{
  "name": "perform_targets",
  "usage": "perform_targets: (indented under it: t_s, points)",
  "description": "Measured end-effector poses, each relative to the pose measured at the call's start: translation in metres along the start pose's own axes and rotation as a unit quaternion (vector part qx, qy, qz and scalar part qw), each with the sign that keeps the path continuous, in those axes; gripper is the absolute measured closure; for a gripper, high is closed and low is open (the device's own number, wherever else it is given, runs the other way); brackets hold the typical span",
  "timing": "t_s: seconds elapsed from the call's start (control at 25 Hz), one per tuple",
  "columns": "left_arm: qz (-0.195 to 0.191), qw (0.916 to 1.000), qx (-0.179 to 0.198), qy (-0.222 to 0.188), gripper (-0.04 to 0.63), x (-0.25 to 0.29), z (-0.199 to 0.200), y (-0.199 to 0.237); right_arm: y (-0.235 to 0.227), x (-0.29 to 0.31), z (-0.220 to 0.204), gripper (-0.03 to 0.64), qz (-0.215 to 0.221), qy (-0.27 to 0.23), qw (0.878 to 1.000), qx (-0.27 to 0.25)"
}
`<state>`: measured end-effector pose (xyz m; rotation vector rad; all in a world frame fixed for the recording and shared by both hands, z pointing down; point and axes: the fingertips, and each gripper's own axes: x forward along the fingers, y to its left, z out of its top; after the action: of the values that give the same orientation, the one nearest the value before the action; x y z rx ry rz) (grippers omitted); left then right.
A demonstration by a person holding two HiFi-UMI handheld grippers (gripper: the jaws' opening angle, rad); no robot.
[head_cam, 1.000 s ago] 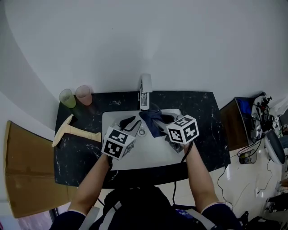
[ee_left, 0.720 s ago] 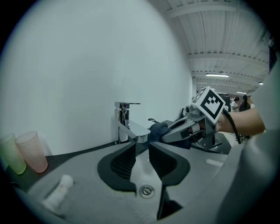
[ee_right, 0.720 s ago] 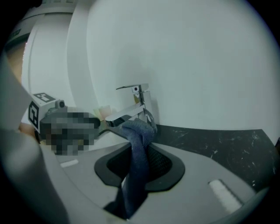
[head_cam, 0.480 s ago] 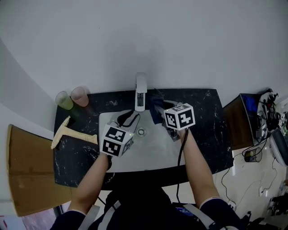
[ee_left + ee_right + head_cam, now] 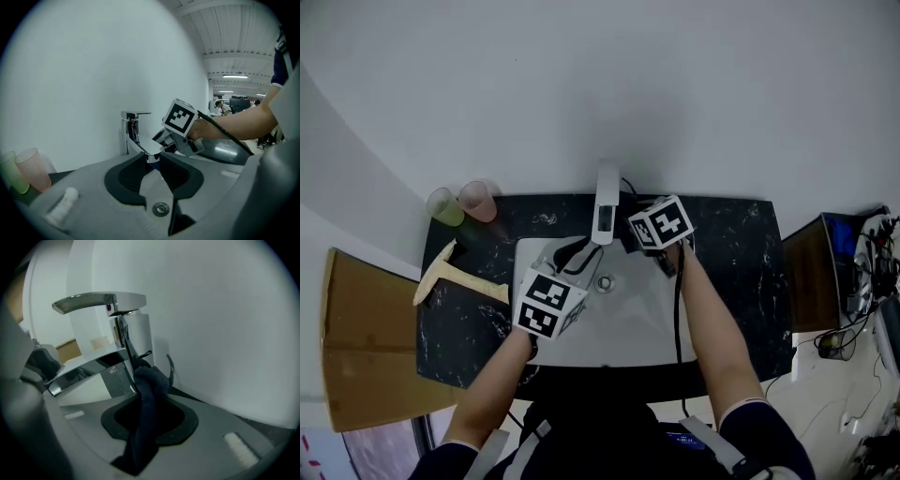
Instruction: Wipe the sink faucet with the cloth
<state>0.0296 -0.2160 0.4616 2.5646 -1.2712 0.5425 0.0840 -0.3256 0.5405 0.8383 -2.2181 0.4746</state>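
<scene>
We hold the dark blue fabric cloth (image 5: 149, 380) pinched between the jaws of the right hand-held gripper (image 5: 147, 404). It is bunched into a soft wad, and its top lies low against the upright column of the chrome lever-handled sink faucet (image 5: 138, 333), on the side away from the spout. A loose tail trails back through the pads. The faucet stands at the back edge of the white sink basin (image 5: 628, 323), which is set in the black marbled bench (image 5: 731, 262). We judge the cloth light and limp, with no shape of its own, so it only presses where the jaws back it. The best hold is close behind the wad, as now, leaving just enough fabric proud of the tips to wrap the metal. The fabric should sit firmly in the pads, though the tail could snag under the spout. The faucet looks rigid, fixed and polished, so the cloth should slide over it easily. Its lever probably swings if we nudge it, and that could start the water. The left hand-held gripper (image 5: 151, 161) has its jaws partway apart with nothing between them. The spout's end shows just past its tips, and we cannot tell whether they touch it.
</scene>
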Motion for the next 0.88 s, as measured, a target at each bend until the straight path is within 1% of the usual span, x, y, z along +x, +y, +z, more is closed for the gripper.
perform_targets:
  t_s: [0.12, 0.28, 0.52, 0.72, 0.8, 0.88]
  points:
    - [-0.002, 1.0000, 0.004, 0.003, 0.495, 0.000, 0.000, -0.001, 0.009, 0.005, 0.001, 0.532, 0.028, -0.004, 0.999, -0.016]
    - [-0.004, 1.0000, 0.006, 0.004, 0.495, 0.001, 0.000, -0.001, 0.015, -0.002, 0.009, 0.532, 0.061, -0.045, 0.997, -0.018]
    - [-0.003, 0.9999, 0.010, 0.007, 0.495, 0.001, -0.001, 0.000, 0.019, -0.032, 0.039, 0.532, 0.076, -0.118, 0.990, -0.013]
    - [-0.003, 0.9999, 0.013, 0.009, 0.495, 0.002, -0.001, -0.001, 0.026, -0.064, 0.064, 0.532, 0.094, -0.178, 0.980, 0.000]
    - [-0.002, 0.9999, 0.013, 0.009, 0.495, 0.002, -0.001, 0.000, 0.029, -0.078, 0.076, 0.532, 0.094, -0.201, 0.975, -0.004]
    - [-0.001, 0.9999, 0.013, 0.009, 0.495, 0.002, -0.001, 0.000, 0.031, -0.087, 0.083, 0.533, 0.084, -0.211, 0.974, -0.018]
